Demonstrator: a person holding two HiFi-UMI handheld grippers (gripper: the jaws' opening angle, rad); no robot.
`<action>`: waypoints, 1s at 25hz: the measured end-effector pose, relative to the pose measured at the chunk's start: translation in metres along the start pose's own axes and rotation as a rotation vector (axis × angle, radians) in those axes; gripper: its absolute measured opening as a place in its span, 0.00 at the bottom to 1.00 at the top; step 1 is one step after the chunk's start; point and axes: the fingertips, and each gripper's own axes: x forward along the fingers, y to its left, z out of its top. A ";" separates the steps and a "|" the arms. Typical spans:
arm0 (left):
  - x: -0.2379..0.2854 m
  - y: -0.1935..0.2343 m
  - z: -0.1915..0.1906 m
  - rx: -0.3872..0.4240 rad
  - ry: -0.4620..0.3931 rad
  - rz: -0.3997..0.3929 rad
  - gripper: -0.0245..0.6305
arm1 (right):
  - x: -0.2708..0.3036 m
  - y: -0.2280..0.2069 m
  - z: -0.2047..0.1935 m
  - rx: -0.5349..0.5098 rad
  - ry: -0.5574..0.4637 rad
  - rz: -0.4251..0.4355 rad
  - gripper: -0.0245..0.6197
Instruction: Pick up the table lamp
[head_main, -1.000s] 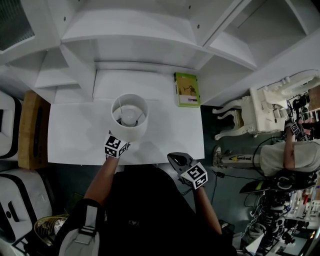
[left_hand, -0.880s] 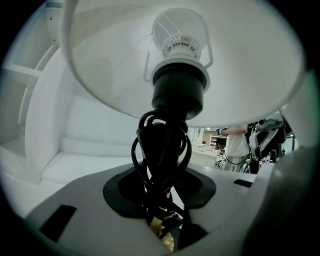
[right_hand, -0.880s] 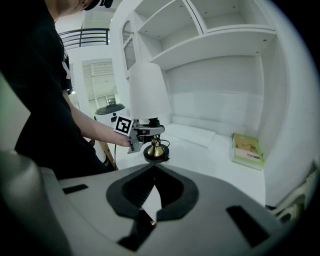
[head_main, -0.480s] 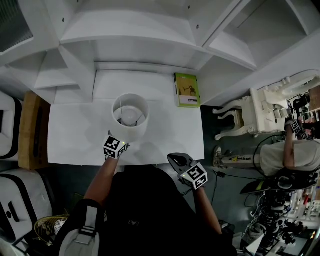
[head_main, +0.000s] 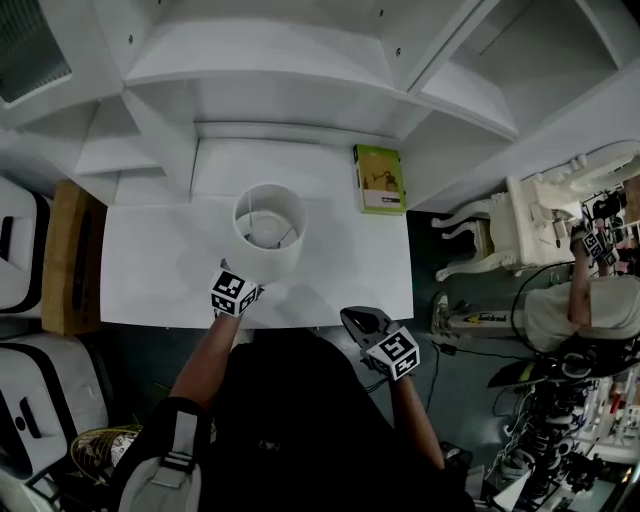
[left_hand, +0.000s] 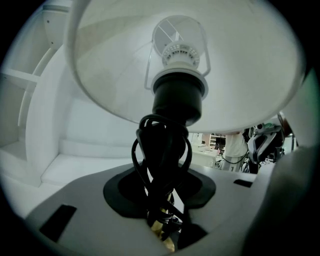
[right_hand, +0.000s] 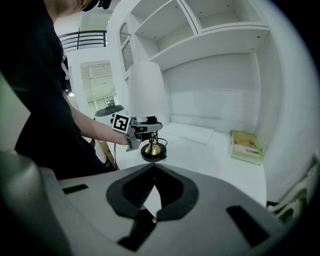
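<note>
The table lamp (head_main: 268, 232) has a white drum shade, a black bulb socket (left_hand: 172, 95) and a brass foot (right_hand: 152, 151). Black cord (left_hand: 162, 165) is wound round its stem. My left gripper (head_main: 248, 285) reaches in under the shade and is shut on the cord-wrapped stem (left_hand: 162, 220); the right gripper view shows this grip (right_hand: 142, 129) from the side. I cannot tell whether the foot touches the white desk (head_main: 150, 270). My right gripper (head_main: 358, 322) hangs off the desk's front edge, its jaws (right_hand: 150, 200) shut with nothing between them.
A green book (head_main: 380, 180) lies at the desk's back right, also in the right gripper view (right_hand: 246, 146). White shelves (head_main: 300, 70) rise behind the desk. A white ornate chair (head_main: 500, 225) stands to the right, and a wooden piece (head_main: 65, 260) at the left.
</note>
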 end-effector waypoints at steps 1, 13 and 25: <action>0.000 0.000 0.000 -0.001 0.000 0.000 0.26 | 0.000 0.000 0.000 0.001 -0.002 0.000 0.05; -0.006 -0.003 0.003 -0.013 0.010 -0.002 0.26 | -0.001 0.002 -0.001 0.006 -0.016 0.000 0.05; -0.021 -0.001 0.015 -0.006 0.008 0.004 0.26 | -0.002 0.015 0.001 -0.008 -0.040 -0.017 0.05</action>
